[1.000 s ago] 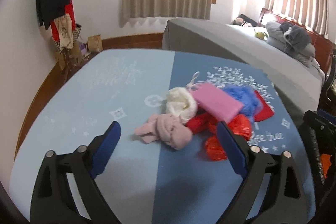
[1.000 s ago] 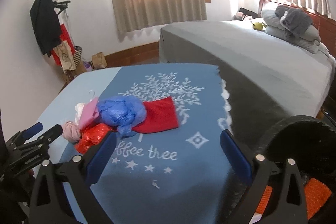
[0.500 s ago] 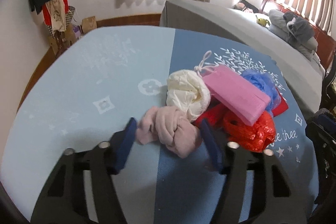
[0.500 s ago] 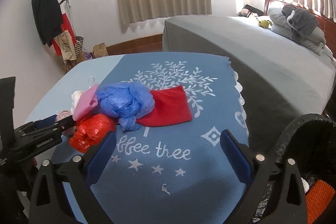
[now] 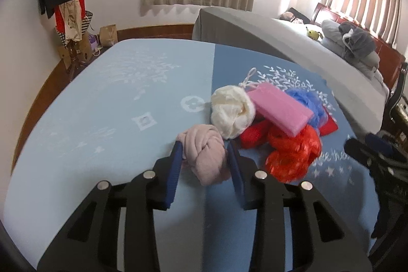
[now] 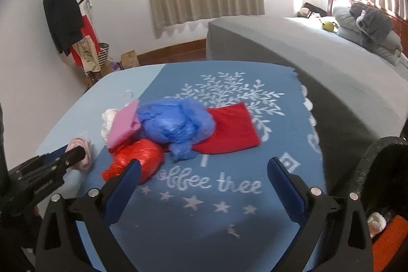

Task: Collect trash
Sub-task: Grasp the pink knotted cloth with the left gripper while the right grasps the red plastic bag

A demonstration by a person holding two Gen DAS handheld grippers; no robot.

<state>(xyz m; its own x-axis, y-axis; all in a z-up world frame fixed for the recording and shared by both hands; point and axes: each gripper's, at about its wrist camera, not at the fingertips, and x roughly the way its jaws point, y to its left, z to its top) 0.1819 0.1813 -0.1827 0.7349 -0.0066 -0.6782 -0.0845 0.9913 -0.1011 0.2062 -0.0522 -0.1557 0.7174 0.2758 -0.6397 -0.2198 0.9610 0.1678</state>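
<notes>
Trash is heaped in one pile on the blue-clothed tabletop (image 5: 107,103), and its nearest piece, a knotted pale-pink cloth wad (image 5: 204,157), lies at the pile's near left edge, on the seam where light cloth meets dark. That is likely why it goes first: it sticks out alone, free of the rest. The left hand-held gripper (image 5: 206,159) straddles it, its jaws having just been closing, both blue pads now against the wad's sides — a grip, I judge, forming or just formed. Just beyond the wad sit a cream ball (image 5: 232,114) and a red crinkled bag (image 5: 293,152); a pink packet (image 5: 280,111) rests on top, a blue bag (image 6: 173,126) behind. The right hand-held gripper (image 6: 204,180) hovers wide open and empty right of the pile, over bare cloth — near a black bin (image 6: 382,170).
</notes>
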